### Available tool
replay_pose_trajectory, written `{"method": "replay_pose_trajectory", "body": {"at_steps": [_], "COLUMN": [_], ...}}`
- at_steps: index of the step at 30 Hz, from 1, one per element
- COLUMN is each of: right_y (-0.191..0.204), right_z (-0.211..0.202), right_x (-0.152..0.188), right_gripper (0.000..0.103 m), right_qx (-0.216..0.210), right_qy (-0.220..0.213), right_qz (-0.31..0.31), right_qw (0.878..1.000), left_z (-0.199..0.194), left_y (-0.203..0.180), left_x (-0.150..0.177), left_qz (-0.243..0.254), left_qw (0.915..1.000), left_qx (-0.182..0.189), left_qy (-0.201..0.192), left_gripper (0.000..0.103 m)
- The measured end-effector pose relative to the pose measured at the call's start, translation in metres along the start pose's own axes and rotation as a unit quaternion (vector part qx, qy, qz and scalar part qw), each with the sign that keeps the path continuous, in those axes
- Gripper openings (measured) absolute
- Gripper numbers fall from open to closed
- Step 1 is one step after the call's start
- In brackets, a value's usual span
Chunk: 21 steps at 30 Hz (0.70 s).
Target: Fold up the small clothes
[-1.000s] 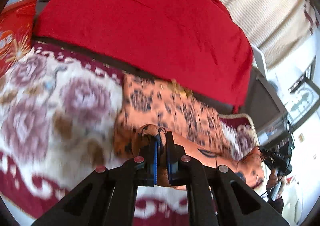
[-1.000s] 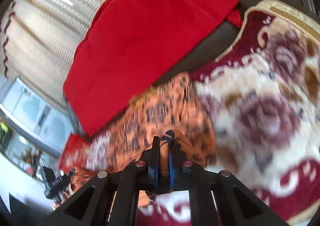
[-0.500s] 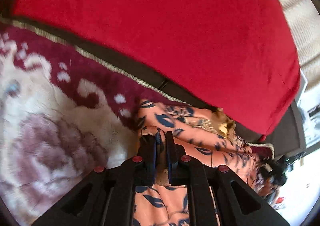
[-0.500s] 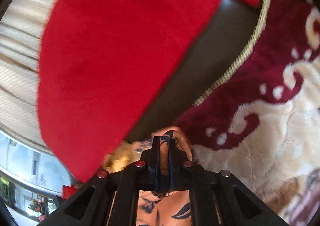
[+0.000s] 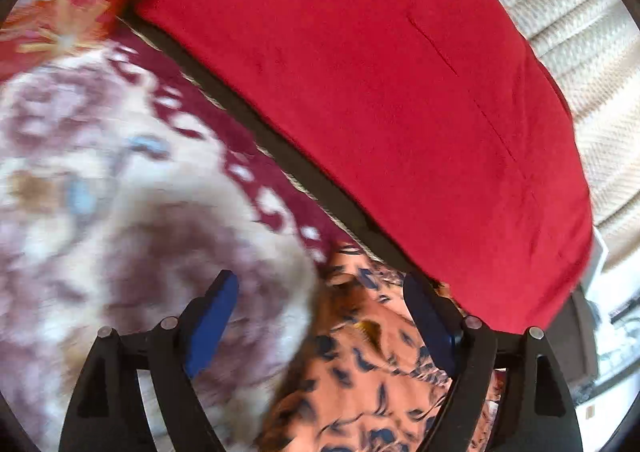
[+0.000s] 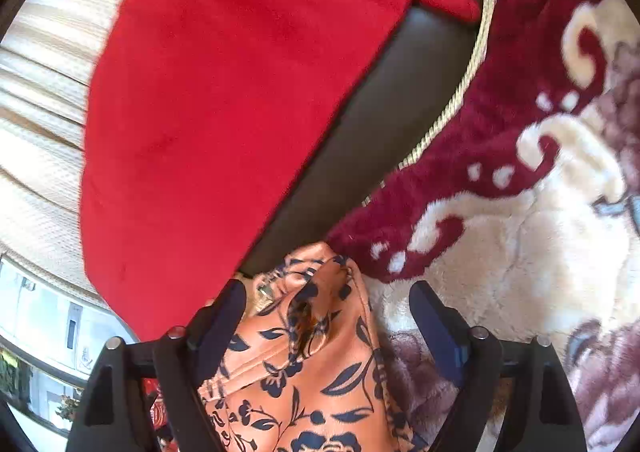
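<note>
An orange garment with a dark blue leaf print (image 5: 372, 384) lies on the plush flowered blanket (image 5: 100, 212). In the left wrist view my left gripper (image 5: 320, 292) is open and empty, its blue-padded fingers (image 5: 212, 320) spread over the garment's far left corner. In the right wrist view the garment (image 6: 312, 364) has a rumpled far corner lying between the spread fingers (image 6: 436, 328) of my right gripper (image 6: 326, 300), which is open and holds nothing.
A large red cushion (image 5: 380, 92) leans on the dark sofa back (image 6: 380, 112) just beyond the garment. A red patterned pillow (image 5: 60, 4) sits at the far left. Cream curtains (image 5: 568, 24) hang behind. The blanket's maroon border (image 6: 500, 132) runs along the sofa back.
Both grippers were shut on the garment's corners and carried them toward the sofa back. Now both have opened and let go, and the garment lies on the blanket.
</note>
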State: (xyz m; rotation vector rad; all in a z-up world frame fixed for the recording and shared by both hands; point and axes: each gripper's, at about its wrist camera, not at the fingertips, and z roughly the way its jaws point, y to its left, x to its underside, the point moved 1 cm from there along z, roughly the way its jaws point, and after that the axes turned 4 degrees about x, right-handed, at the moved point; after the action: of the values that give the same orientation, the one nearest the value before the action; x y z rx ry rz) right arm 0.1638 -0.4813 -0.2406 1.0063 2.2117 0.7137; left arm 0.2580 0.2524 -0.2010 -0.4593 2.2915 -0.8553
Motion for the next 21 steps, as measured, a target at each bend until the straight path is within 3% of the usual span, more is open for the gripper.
{"method": "replay_pose_trajectory", "body": {"at_steps": [1, 3, 7, 11, 14, 16, 19, 21], "right_y": [-0.001, -0.002, -0.010, -0.013, -0.024, -0.033, -0.031, -0.028], "right_z": [-0.004, -0.010, -0.038, -0.064, -0.073, -0.060, -0.021, -0.007], "right_x": [0.003, 0.013, 0.046, 0.082, 0.117, 0.133, 0.145, 0.148], "right_gripper": [0.086, 0.086, 0.085, 0.084, 0.076, 0.067, 0.056, 0.055], "right_qx": [0.004, 0.000, -0.006, -0.067, -0.104, -0.114, -0.097, -0.086], "right_qy": [0.005, 0.025, 0.040, 0.054, 0.079, 0.102, 0.129, 0.126], "right_qz": [-0.002, -0.005, -0.019, 0.006, 0.041, 0.078, 0.088, 0.096], "right_qw": [1.000, 1.000, 0.999, 0.996, 0.991, 0.985, 0.983, 0.984], "left_z": [-0.006, -0.013, -0.011, -0.015, -0.010, -0.003, 0.008, 0.016], "left_y": [0.003, 0.007, -0.004, -0.017, -0.022, -0.020, -0.015, -0.011], "left_x": [0.007, 0.026, 0.078, 0.123, 0.141, 0.145, 0.142, 0.135], "left_qz": [-0.006, -0.016, -0.003, -0.003, -0.032, -0.061, -0.090, -0.112], "left_qw": [0.9998, 0.9996, 0.9961, 0.9879, 0.9776, 0.9735, 0.9725, 0.9718], "left_qx": [-0.013, 0.003, 0.019, 0.073, 0.125, 0.137, 0.144, 0.153], "left_qy": [0.011, 0.023, 0.086, 0.137, 0.167, 0.172, 0.160, 0.140], "left_gripper": [0.085, 0.085, 0.085, 0.085, 0.085, 0.085, 0.085, 0.085]}}
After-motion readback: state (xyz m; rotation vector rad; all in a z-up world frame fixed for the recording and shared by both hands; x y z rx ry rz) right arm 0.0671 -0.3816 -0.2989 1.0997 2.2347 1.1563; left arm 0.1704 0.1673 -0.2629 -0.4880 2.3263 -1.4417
